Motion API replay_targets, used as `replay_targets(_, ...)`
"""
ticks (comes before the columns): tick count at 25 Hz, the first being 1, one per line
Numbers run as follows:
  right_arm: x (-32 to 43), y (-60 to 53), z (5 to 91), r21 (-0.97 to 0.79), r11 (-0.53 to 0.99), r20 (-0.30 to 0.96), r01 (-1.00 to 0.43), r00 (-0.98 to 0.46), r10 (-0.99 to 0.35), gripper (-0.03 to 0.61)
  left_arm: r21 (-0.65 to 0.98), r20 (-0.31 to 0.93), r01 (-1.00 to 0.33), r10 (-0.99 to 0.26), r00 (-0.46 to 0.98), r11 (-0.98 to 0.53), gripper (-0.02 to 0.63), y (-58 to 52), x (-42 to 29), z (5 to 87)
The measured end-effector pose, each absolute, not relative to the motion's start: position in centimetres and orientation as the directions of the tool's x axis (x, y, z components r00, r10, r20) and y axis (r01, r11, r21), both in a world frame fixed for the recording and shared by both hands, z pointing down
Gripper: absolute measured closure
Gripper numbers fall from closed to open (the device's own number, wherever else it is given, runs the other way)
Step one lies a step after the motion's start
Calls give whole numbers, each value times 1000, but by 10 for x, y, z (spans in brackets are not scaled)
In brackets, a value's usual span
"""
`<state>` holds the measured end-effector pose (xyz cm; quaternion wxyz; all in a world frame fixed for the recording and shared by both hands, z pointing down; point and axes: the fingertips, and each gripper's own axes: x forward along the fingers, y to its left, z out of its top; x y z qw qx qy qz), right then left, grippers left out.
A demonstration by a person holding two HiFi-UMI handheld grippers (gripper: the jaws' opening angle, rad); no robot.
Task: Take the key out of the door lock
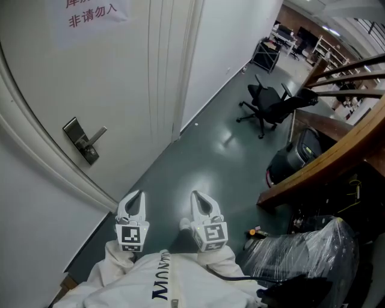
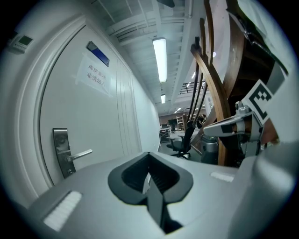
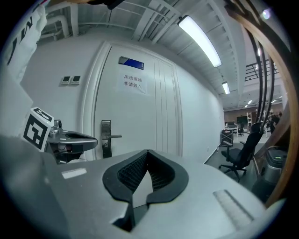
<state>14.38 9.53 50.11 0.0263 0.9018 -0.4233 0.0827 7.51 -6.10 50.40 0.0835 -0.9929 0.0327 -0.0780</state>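
The white door (image 1: 120, 90) stands at the left, with a steel lock plate (image 1: 80, 139) and lever handle (image 1: 96, 136). The key is too small to make out in any view. My left gripper (image 1: 136, 197) and right gripper (image 1: 198, 196) hang side by side low in the head view, well short of the lock. In the left gripper view the jaws (image 2: 149, 154) are shut on nothing, and the lock plate (image 2: 60, 150) lies far off at the left. My right gripper's jaws (image 3: 148, 152) are also shut and empty, with the lock plate (image 3: 106, 138) ahead.
A paper sign (image 1: 90, 15) is stuck on the door. A black office chair (image 1: 271, 105) stands on the dark floor to the right. A wooden stair rail (image 1: 325, 165), a black bin (image 1: 298, 156) and a plastic-wrapped bundle (image 1: 301, 252) crowd the right side.
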Motion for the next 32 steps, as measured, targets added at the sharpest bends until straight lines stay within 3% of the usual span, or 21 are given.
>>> replay_targets(12, 253, 53, 497, -47, -534, 172, -844, 520, -837, 578, -193, 170, -148, -182, 968, -970, 614, -87, 173, 501)
replay_targets(19, 301, 23, 498, -47, -420, 175, -906, 406, -897, 578, -207, 173, -274, -311, 935, -939, 614, -107, 206, 496)
replay_targets(25, 321, -21, 498, -42, -273, 159, -961, 263, -952, 578, -217, 169, -428, -466, 869, -877, 614, -135, 202, 495)
replay_targets(32, 296, -81, 498, -50, -73, 145, -996, 65, -987, 578, -236, 167, -612, -652, 740, -755, 614, -171, 149, 491)
